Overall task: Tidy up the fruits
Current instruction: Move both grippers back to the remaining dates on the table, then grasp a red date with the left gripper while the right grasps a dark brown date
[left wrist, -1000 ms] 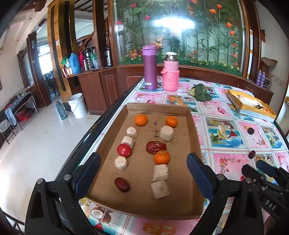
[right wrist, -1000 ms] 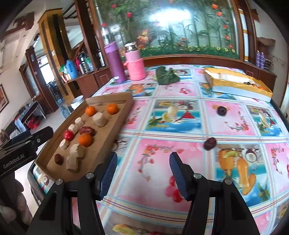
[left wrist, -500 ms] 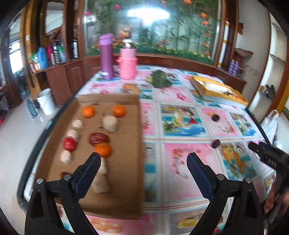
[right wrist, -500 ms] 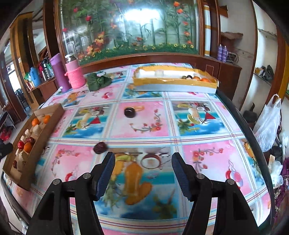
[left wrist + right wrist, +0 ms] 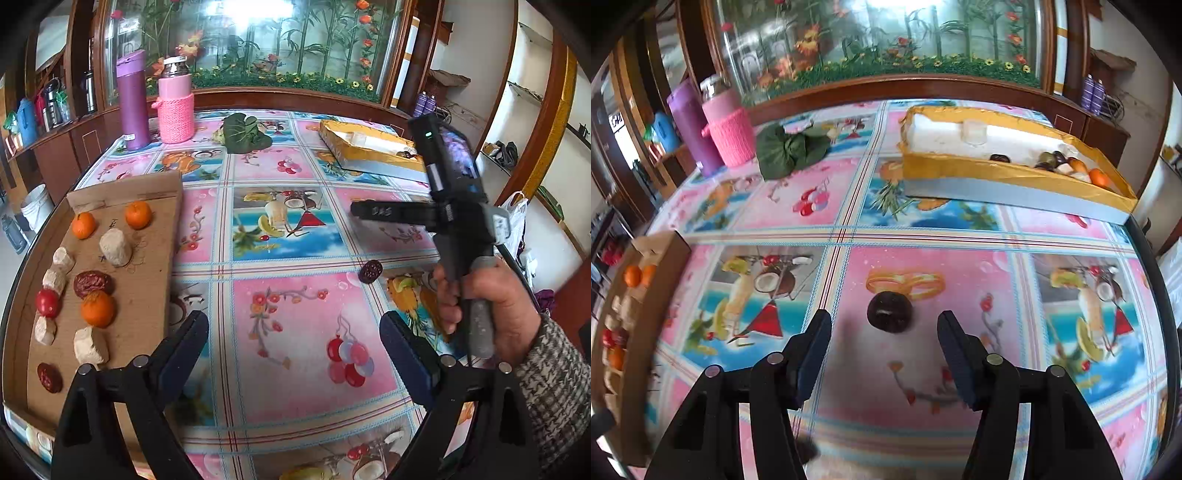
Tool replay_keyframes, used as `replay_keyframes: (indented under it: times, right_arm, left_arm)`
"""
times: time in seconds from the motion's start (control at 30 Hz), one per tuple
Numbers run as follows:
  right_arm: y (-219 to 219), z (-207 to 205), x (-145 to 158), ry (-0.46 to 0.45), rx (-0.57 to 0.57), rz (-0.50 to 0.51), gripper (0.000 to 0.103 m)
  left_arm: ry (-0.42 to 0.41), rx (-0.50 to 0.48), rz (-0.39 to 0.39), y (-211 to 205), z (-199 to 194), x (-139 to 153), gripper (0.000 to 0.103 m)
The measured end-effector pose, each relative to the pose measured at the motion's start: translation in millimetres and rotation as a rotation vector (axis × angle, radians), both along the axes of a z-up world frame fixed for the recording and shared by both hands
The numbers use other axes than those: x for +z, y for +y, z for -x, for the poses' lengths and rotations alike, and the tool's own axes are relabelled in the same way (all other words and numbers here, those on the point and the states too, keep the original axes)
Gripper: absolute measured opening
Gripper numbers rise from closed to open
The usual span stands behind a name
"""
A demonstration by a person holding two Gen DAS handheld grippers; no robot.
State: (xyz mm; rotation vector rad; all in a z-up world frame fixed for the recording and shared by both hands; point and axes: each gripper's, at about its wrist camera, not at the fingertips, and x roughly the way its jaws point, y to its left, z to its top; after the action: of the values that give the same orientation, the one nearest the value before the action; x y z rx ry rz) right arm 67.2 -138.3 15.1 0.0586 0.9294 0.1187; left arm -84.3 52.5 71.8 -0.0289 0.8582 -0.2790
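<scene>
Both grippers empty, jaws apart.
Right gripper (image 5: 882, 343) just near of dark round fruit (image 5: 889, 311); left gripper (image 5: 293, 345) over tablecloth (image 5: 295, 310).

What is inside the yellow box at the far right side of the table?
The yellow box holds white foam, a pale cup-like piece, some dark round fruits and an orange at its right end. Its near wall hides anything lying low behind it.

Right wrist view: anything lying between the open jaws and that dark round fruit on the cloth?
No. In the right wrist view the stretch from the right gripper to the dark round fruit is bare tablecloth, only printed pattern.
</scene>
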Motion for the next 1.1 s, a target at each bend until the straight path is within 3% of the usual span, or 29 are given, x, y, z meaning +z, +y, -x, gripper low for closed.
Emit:
replay_keyframes:
  times: [0.07,0.1,0.17,0.3,0.47,0.63,0.67,0.73,0.9,1.1]
  right_arm:
    - [4.0,-3.7,-6.4,0.001,0.009,0.018,0.047]
    - [5.0,-3.2,-5.9,-0.013,0.008,0.033,0.033]
    - [0.7,-2.6,-5.6,-0.019,-0.002,0.033,0.026]
    - [-20.4,4.1,-5.5,-0.021,-0.031,-0.06,0.026]
    - [-40.0,22.0,1.1,-0.058,-0.072,-0.085,0.026]
    - [-53.1,30.9,5.0,-0.08,-0.098,-0.107,0.026]
    - [-53.9,31.2,4.8,-0.081,-0.101,-0.106,0.026]
    - [-53.2,31.1,4.9,-0.084,-0.102,-0.101,0.026]
    - [-42.7,35.4,8.9,-0.122,-0.087,-0.046,0.026]
    - [-25.3,45.5,14.0,-0.155,-0.056,0.03,0.026]
  left_arm:
    - [-0.004,-0.015,-0.004,-6.2,-5.6,0.5,0.093]
    - [-0.004,-0.024,-0.007,-10.0,-8.6,0.3,0.093]
    - [-0.004,-0.045,-0.013,-20.3,-17.0,-1.5,0.093]
    - [0.007,-0.098,-0.032,-45.6,-32.6,-9.6,0.092]
    - [0.055,-0.184,-0.052,-80.9,-54.7,-29.8,0.068]
    - [0.119,-0.2,-0.049,-96.8,-75.1,-51.1,0.045]
    - [0.101,-0.196,-0.06,-99.0,-74.9,-50.8,0.042]
    - [0.1,-0.189,-0.073,-99.7,-75.6,-51.0,0.022]
    - [0.108,-0.144,-0.019,-81.4,-72.1,-44.0,0.023]
    - [0.077,-0.04,0.091,-14.5,-52.5,-10.2,0.023]
